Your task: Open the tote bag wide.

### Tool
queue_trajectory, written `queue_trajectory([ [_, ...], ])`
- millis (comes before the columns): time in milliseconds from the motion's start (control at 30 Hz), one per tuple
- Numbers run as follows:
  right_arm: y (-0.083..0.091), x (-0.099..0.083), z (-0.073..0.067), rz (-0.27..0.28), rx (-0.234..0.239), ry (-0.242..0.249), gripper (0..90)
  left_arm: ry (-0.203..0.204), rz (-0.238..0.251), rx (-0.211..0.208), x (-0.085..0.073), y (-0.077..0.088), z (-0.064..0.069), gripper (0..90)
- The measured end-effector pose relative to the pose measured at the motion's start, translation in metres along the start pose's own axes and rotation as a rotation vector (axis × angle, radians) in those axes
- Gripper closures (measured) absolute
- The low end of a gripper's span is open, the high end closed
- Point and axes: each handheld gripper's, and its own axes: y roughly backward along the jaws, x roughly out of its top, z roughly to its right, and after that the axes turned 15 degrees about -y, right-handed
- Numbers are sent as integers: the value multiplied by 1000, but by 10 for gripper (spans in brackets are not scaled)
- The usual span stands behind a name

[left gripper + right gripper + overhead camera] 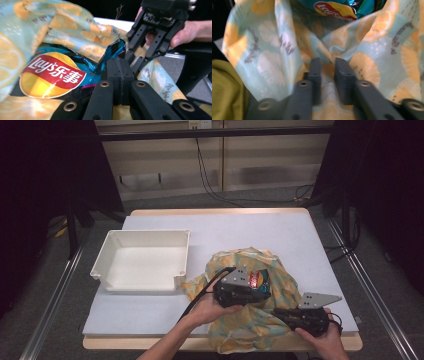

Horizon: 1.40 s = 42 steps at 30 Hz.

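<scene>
Lay's chip bag sits inside the orange-print fabric bag near the table's 5 o'clock edge in the high view, with the white plastic bin empty at 9 o'clock; judged from this, the bag is gripped but not yet drawn out. In the left gripper view, the left gripper is clamped tight on the glossy, crinkled foil corner, with the right gripper at 1 o'clock. In the right gripper view, the right gripper stands narrow, soft matte cloth bunched between its jaws; whether the pads pinch it cannot be told.
</scene>
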Motion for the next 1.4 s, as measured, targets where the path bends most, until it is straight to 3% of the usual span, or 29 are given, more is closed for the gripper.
queue_trajectory([
  [133, 8, 8, -1, 34, 10, -8, 688, -5, 8, 5, 2, 6, 0, 900],
  [233, 15, 17, 0, 68, -9, -7, 688, 1, 17, 6, 2, 9, 0, 900],
  [367, 25, 38, 5, 107, -1, -9, 688, -8, 1, -8, 0, 8, 2, 900],
  [533, 27, 67, 14, 161, -27, -12, 644, -7, -9, -23, -3, 2, 4, 900],
  [633, 23, 84, 17, 188, -54, 4, 598, -5, -6, -30, -4, 0, 5, 900],
  [767, 13, 100, 26, 179, -88, 14, 548, -1, 4, -34, -3, 2, 7, 900],
  [1067, -18, 115, 55, 150, -123, -44, 514, -16, 31, -36, -2, 12, 8, 900],
  [1200, -23, 117, 64, 162, -133, -81, 545, -13, 38, -39, -1, 15, 9, 900],
  [1400, -27, 122, 78, 170, -163, -114, 668, -16, 84, -33, 7, 21, 9, 900],
])
